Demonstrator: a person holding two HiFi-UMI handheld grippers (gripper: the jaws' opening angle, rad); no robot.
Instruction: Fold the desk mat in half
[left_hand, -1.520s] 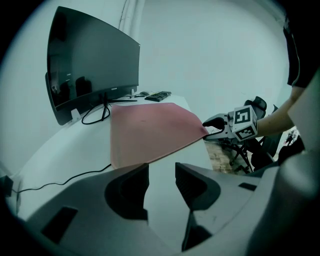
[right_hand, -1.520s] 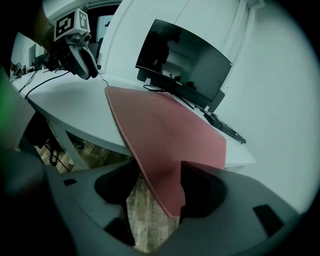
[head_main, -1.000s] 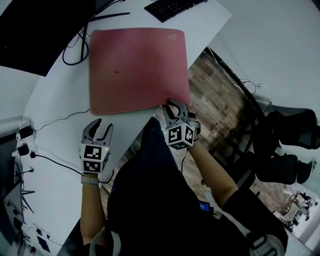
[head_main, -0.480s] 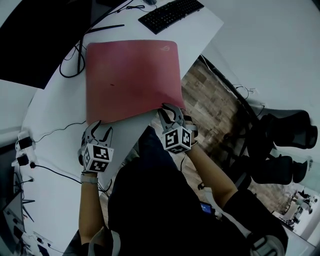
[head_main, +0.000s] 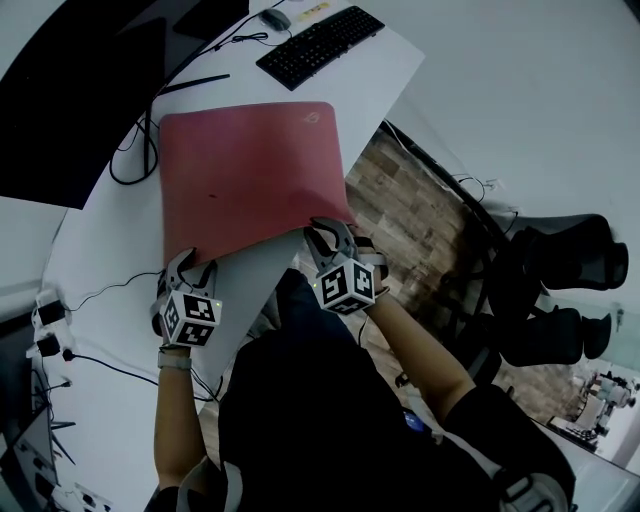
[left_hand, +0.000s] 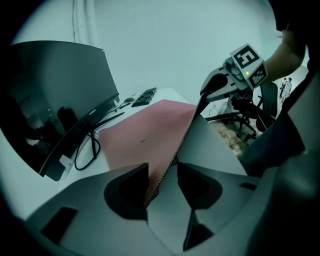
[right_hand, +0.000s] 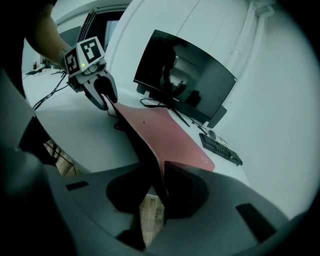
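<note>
A rectangular pink-red fabric desk mat (head_main: 250, 170) lies on the long white desk (head_main: 100, 240). Most of it is flat on the desk top, and its near edge reaches the desk's near edge.

The right gripper (head_main: 332, 230) sits at the desk's near edge, over the brown wooden floor (head_main: 410, 200). Its jaws have just been closing, and the gap between them is narrow. They pinch the desk mat's near right corner, which curls up off the desk into them (right_hand: 157, 187).

The left gripper (head_main: 192, 265) hovers further left along the desk's near edge, at the mat's near left corner. Its jaws have just been opening and stand well apart. The mat's stitched edge runs between them (left_hand: 162, 182) with a clear gap on one side, so they do not clamp it. From there the mat's edge rises towards the right gripper.

A flat black keyboard (head_main: 320, 45) lies at the desk's far end. A wide black curved monitor (head_main: 70, 90) stands along the desk's left side, and a looped black cable (head_main: 135, 165) lies on the desk in front of it.
</note>
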